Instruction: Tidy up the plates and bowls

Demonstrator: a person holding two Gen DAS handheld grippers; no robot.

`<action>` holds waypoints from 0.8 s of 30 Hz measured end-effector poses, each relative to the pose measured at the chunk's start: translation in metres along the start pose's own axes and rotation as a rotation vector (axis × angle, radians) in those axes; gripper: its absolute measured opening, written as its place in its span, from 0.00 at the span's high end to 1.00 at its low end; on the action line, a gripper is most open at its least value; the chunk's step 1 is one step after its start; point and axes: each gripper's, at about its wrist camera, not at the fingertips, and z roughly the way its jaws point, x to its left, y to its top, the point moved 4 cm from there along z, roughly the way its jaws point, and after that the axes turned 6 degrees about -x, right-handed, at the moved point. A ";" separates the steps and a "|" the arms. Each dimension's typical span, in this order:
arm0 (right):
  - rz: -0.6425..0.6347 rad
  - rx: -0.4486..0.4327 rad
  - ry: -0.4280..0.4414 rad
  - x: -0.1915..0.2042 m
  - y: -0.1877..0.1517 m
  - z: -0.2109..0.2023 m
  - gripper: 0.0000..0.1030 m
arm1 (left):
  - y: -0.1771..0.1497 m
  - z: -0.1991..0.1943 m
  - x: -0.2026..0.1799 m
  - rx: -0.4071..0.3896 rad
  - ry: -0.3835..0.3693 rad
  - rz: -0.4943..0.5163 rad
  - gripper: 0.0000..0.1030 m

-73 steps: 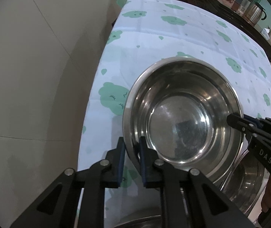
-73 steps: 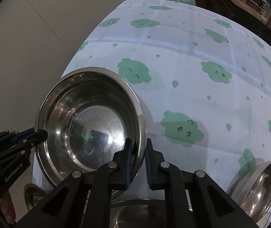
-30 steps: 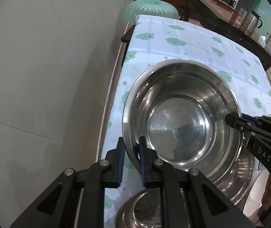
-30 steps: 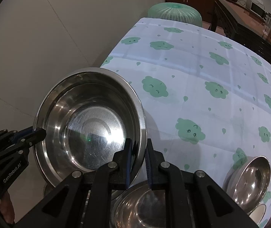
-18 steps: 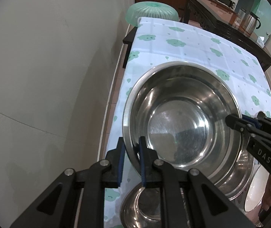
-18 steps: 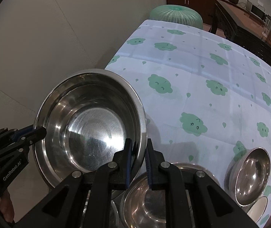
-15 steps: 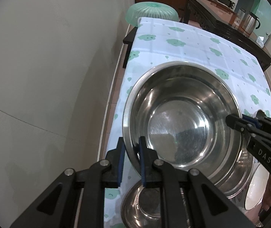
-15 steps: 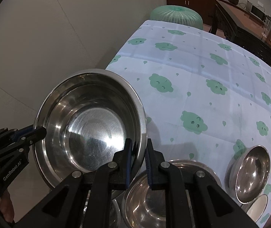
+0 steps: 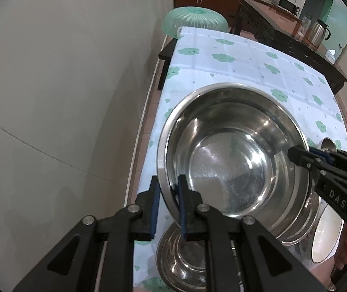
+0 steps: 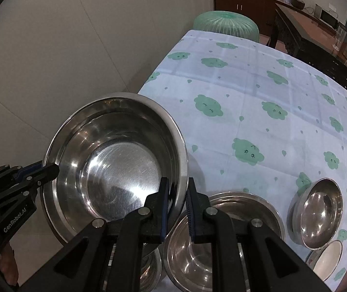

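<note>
A large steel bowl (image 9: 231, 160) (image 10: 120, 160) hangs tilted above the near left end of the table, held at opposite rims. My left gripper (image 9: 169, 185) is shut on its near-left rim, one finger inside and one outside. My right gripper (image 10: 177, 187) is shut on the opposite rim in the same way. Each gripper shows in the other's view: the right gripper (image 9: 297, 155) at the bowl's right edge, the left gripper (image 10: 49, 170) at its left edge. Under the bowl stand more steel bowls (image 9: 180, 255) (image 10: 222, 231).
A small steel bowl (image 10: 319, 209) and a white bowl (image 10: 326, 255) sit near the table's right front. The tablecloth (image 10: 270, 92) is white with green clouds. A green plastic basin (image 9: 195, 22) stands beyond the far end, a dark sideboard with a kettle (image 9: 319, 31) at the right.
Both grippers have carried the large bowl up and back toward the table's near end. The table looks farther away, and more of the bowls underneath have come into view.
</note>
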 end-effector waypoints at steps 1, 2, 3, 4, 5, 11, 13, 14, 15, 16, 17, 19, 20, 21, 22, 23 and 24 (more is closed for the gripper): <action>-0.002 -0.002 0.000 0.001 0.000 -0.002 0.86 | -0.001 -0.002 0.000 -0.002 0.000 0.000 0.89; -0.003 -0.003 0.000 0.001 -0.001 -0.003 0.86 | -0.002 -0.003 0.000 -0.003 0.000 0.001 0.89; -0.005 -0.005 0.001 0.002 -0.002 -0.004 0.86 | -0.003 -0.004 0.000 -0.004 -0.001 0.000 0.89; -0.005 -0.007 0.001 0.002 -0.002 -0.005 0.86 | -0.004 -0.006 0.001 -0.006 -0.001 0.000 0.89; -0.005 -0.009 0.002 0.003 -0.003 -0.007 0.86 | -0.004 -0.006 0.001 -0.007 -0.001 0.001 0.89; -0.009 -0.013 0.005 0.005 -0.007 -0.013 0.86 | -0.009 -0.009 0.002 -0.009 -0.006 0.000 0.89; -0.010 -0.014 0.006 0.006 -0.009 -0.015 0.86 | -0.011 -0.010 0.002 -0.010 -0.008 -0.001 0.89; -0.011 -0.014 0.006 0.006 -0.010 -0.016 0.86 | -0.011 -0.011 0.002 -0.010 -0.009 -0.002 0.89; -0.011 -0.016 0.007 0.007 -0.011 -0.017 0.86 | -0.012 -0.011 0.003 -0.010 -0.009 -0.001 0.89; -0.011 -0.016 0.007 0.008 -0.012 -0.018 0.86 | -0.013 -0.013 0.003 -0.011 -0.009 -0.001 0.89; -0.014 -0.018 0.006 0.008 -0.014 -0.020 0.86 | -0.014 -0.013 0.003 -0.011 -0.010 -0.001 0.89; -0.017 -0.018 0.006 0.010 -0.016 -0.022 0.86 | -0.014 -0.014 0.002 -0.012 -0.010 -0.001 0.89; -0.019 -0.019 0.005 0.011 -0.017 -0.023 0.85 | -0.015 -0.015 0.003 -0.013 -0.010 -0.001 0.89; -0.020 -0.020 0.004 0.012 -0.018 -0.025 0.85 | -0.015 -0.015 0.003 -0.014 -0.010 0.000 0.89; -0.022 -0.021 0.004 0.013 -0.019 -0.026 0.85 | -0.018 -0.016 0.003 -0.015 -0.011 0.000 0.89; -0.023 -0.021 0.004 0.013 -0.020 -0.027 0.85 | -0.019 -0.017 0.003 -0.016 -0.011 0.000 0.89; -0.024 -0.022 0.003 0.014 -0.022 -0.028 0.85 | -0.020 -0.018 0.003 -0.016 -0.012 0.001 0.89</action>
